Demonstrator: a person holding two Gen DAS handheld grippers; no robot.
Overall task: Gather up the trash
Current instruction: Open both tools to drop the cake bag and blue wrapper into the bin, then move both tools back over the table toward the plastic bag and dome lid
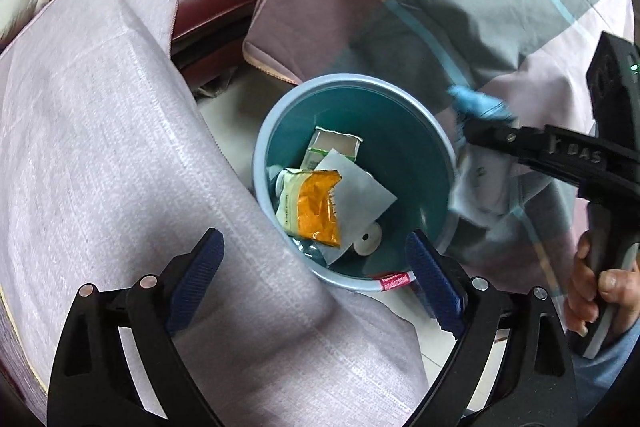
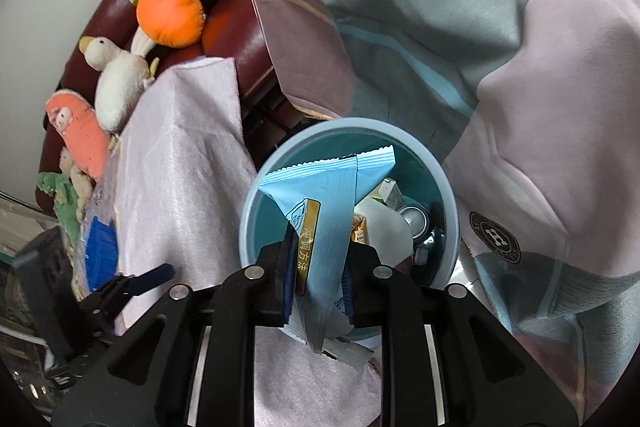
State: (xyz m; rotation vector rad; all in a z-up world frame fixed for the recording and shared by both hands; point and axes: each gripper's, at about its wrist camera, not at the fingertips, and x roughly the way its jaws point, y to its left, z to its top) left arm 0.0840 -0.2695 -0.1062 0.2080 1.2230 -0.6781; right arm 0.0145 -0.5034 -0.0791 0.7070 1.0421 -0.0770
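A light-blue bin (image 1: 352, 81) stands on the floor between a draped towel and a hanging cloth. In it lie an orange packet (image 1: 320, 207), a white-and-green carton (image 1: 332, 147), grey paper (image 1: 360, 195) and a white disc (image 1: 366, 237). My left gripper (image 1: 314, 241) hangs wide open over the bin's near edge with nothing between its pads. My right gripper (image 2: 318, 259) is shut on a light-blue wrapper (image 2: 332, 195), which fans out above the bin (image 2: 348, 125). A can (image 2: 414, 219) shows inside. From the left wrist view the right gripper (image 1: 472, 135) and its wrapper (image 1: 480, 103) are blurred.
A pale lilac towel (image 1: 100, 147) drapes over something left of the bin. A checked pink-and-grey cloth (image 1: 440, 7) hangs behind and to the right. A dark red sofa (image 2: 240, 27) carries plush toys (image 2: 168, 11). A hand (image 1: 600, 287) grips the right tool's handle.
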